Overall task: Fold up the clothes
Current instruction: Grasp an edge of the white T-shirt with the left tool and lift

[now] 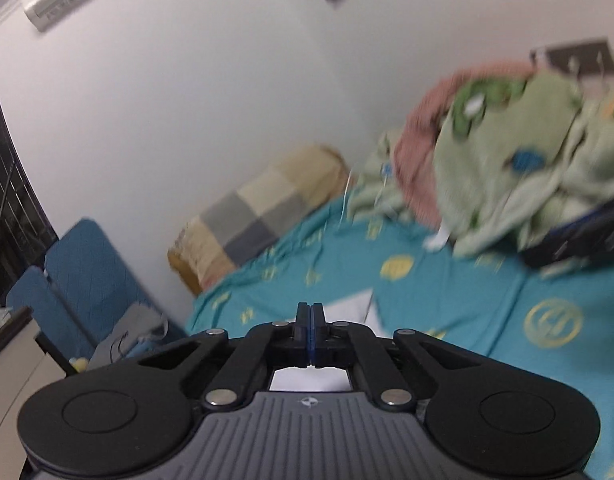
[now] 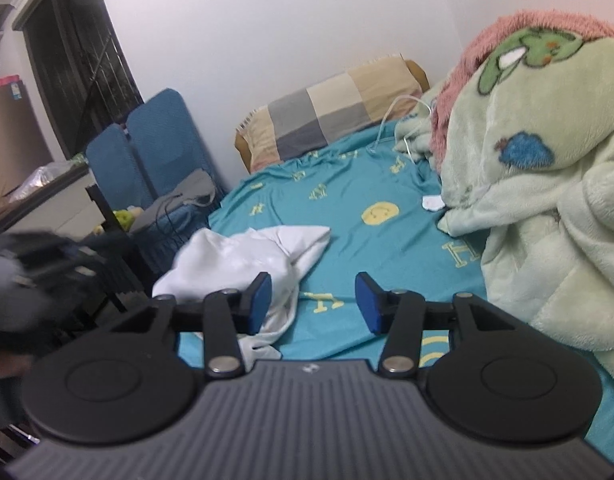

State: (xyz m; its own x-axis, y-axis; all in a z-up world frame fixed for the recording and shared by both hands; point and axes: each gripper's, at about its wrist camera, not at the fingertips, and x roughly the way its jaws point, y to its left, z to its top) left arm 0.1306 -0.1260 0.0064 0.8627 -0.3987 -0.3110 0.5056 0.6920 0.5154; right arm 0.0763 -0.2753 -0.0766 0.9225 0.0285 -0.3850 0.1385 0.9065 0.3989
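A crumpled white garment (image 2: 243, 256) lies on the teal bed sheet (image 2: 347, 208) near the bed's left edge. My right gripper (image 2: 313, 300) hovers open just above the sheet. Its left pad (image 2: 261, 300) sits over the garment's edge, and only sheet shows between the pads. In the left wrist view my left gripper (image 1: 311, 332) is shut, blue pads pressed together with no cloth visible between them. White garment (image 1: 355, 308) shows just behind and beneath its tip. The left gripper (image 2: 47, 260) appears as a dark blur left of the garment. The right gripper (image 1: 579, 236) is blurred at the right edge.
A heaped green fleece blanket (image 2: 539, 184) over a pink one (image 2: 507, 28) fills the bed's right side. A checked pillow (image 2: 331, 112) lies against the wall, with a white cable (image 2: 391, 120) beside it. Blue folded cushions (image 2: 147, 148) and a grey bag (image 2: 187, 196) stand left of the bed.
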